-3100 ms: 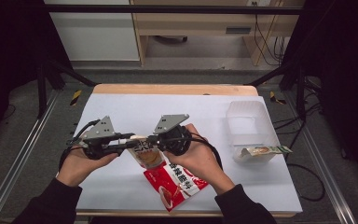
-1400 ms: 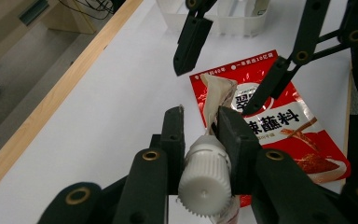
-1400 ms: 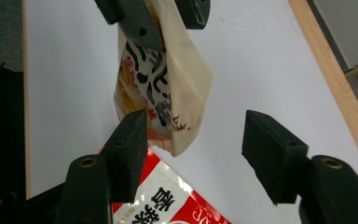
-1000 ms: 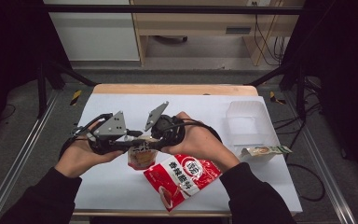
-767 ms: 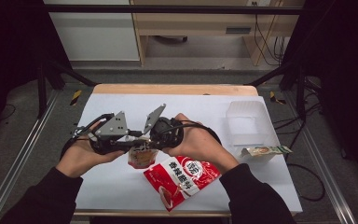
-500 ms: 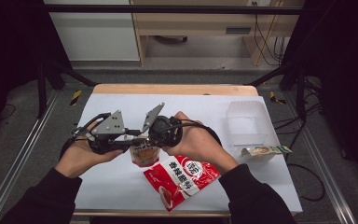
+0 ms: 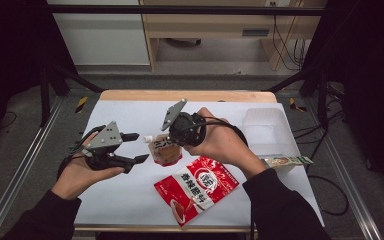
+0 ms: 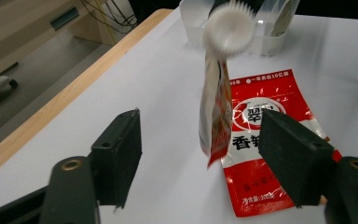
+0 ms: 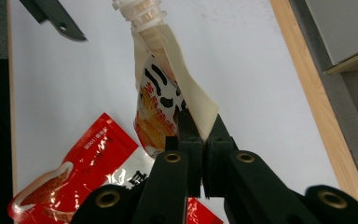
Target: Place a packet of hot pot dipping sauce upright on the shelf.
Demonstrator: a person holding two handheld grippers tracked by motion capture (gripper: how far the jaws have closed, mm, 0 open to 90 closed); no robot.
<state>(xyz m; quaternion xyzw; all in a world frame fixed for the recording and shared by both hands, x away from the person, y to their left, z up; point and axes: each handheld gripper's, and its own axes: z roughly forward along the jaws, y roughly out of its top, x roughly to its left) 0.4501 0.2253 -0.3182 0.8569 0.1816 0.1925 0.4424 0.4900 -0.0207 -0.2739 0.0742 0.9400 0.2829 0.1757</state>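
A: What differs from half a second before?

B: The left gripper has let go of the spouted pouch and drawn off to the left. Its jaws have just been opening and now stand apart, with nothing pressed between them; in the left gripper view the pouch hangs beyond them, its white cap facing the camera.

A: And the other one?

B: The right gripper is clamped on the pouch's edge, its 2 jaws pressed together on the film. The pouch has tipped, so the cap now points toward the left gripper.

A: How do the hands sit?

B: The left hand is low near the table's left side, gripper pointing right. The right hand is mid-table, its gripper angled down and left, holding the pouch just above the surface.

A: The surroundings?

B: A white table with a wooden far edge bears a red sachet flat near the front, a clear container at the right and a small packet beside it. Grey floor and a pale cabinet lie beyond.
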